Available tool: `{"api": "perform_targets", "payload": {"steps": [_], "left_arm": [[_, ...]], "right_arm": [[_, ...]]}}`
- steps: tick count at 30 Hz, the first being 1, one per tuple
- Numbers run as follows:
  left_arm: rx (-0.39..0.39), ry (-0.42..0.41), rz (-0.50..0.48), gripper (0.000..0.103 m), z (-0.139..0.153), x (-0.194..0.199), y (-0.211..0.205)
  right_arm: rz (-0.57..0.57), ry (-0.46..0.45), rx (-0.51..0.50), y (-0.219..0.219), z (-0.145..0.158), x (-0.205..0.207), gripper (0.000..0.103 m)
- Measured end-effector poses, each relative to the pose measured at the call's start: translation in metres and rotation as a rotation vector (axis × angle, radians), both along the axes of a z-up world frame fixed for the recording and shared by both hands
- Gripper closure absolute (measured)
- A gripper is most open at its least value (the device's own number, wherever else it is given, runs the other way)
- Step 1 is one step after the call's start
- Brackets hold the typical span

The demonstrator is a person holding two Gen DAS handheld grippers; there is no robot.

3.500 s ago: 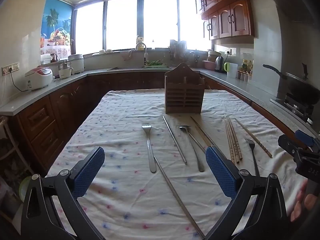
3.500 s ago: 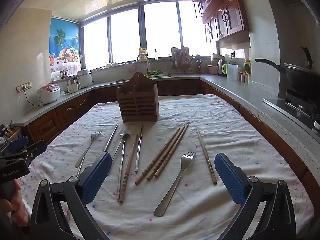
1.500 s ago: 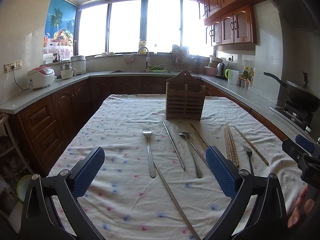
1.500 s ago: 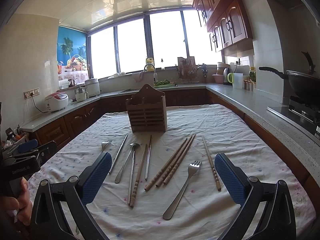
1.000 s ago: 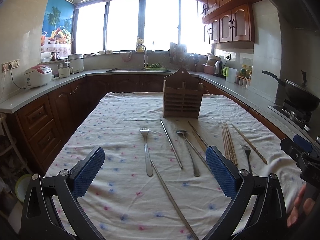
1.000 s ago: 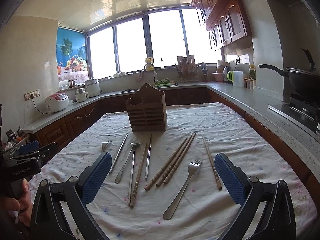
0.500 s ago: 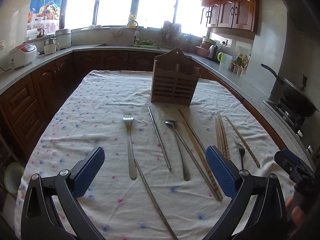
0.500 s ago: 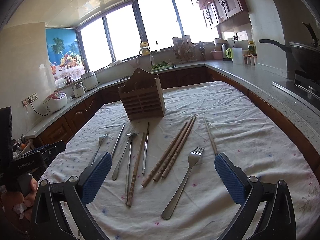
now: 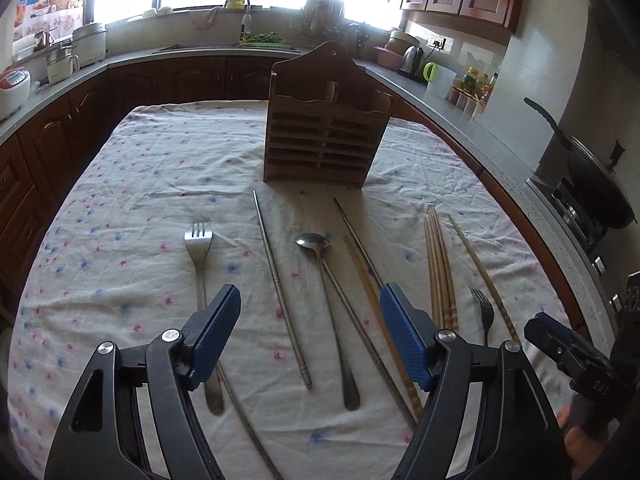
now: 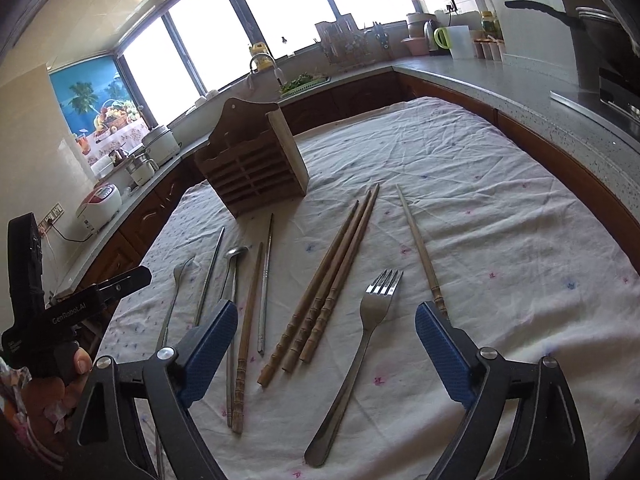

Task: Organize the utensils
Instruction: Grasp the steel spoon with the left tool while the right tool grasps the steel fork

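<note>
Both grippers hang wide open, empty — the right gripper [image 10: 326,344] nearest the fork [image 10: 362,354], whose handle runs lengthwise toward it, tines toward the holder [image 10: 256,168].

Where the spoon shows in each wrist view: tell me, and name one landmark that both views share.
Left wrist view: the spoon lies just right of centre, bowl toward the wooden utensil holder, between a metal chopstick and a wooden one.
Right wrist view: the spoon lies at lower left, its handle partly behind the left blue pad.
Shared landmark: the wooden utensil holder, standing on the tablecloth beyond the utensils.
</note>
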State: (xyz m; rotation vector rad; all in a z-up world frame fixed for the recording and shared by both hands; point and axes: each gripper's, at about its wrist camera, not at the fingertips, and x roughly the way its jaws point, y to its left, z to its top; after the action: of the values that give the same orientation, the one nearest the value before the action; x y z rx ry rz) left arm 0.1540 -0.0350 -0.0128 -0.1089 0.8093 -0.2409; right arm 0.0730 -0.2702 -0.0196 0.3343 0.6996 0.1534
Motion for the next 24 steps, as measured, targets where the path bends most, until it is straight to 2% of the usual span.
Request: {"api": "perform_targets", "payload": {"steps": [5,8,10,13,17,18,20,21,22,24], "left_arm": [[-0.007,0.116,-0.041,0.055,-0.025,0.033,-0.011],[0.000,0.171,-0.050,0.061,-0.039,0.049,-0.016],[-0.007,0.197,-0.059,0.065,-0.046,0.059,-0.018],[0.012,0.215,-0.073,0.069,-0.052,0.072,-0.024],[0.038,0.239,-0.094,0.085,-0.061,0.085,-0.032],[0.045,0.228,-0.098,0.085,-0.060,0.087,-0.033],[0.048,0.223,-0.112,0.097,-0.060,0.089,-0.036],[0.042,0.224,-0.118,0.097,-0.060,0.091,-0.036],[0.040,0.222,-0.123,0.097,-0.060,0.092,-0.036],[0.048,0.211,-0.133,0.098,-0.060,0.092,-0.038]], "right_arm": [[0.012,0.084,0.001,0.000,-0.017,0.018,0.030],[0.013,0.127,0.008,-0.002,-0.026,0.027,0.036],[0.013,0.145,0.008,-0.004,-0.031,0.033,0.043],[0.013,0.166,0.016,-0.005,-0.036,0.040,0.051],[0.014,0.170,0.012,-0.006,-0.036,0.050,0.061],[0.015,0.172,0.016,-0.007,-0.037,0.053,0.065],[0.017,0.178,0.030,-0.009,-0.038,0.057,0.079],[0.021,0.183,0.045,-0.011,-0.039,0.058,0.093],[0.025,0.186,0.066,-0.012,-0.040,0.058,0.097],[0.033,0.185,0.074,-0.013,-0.040,0.057,0.097]]}}
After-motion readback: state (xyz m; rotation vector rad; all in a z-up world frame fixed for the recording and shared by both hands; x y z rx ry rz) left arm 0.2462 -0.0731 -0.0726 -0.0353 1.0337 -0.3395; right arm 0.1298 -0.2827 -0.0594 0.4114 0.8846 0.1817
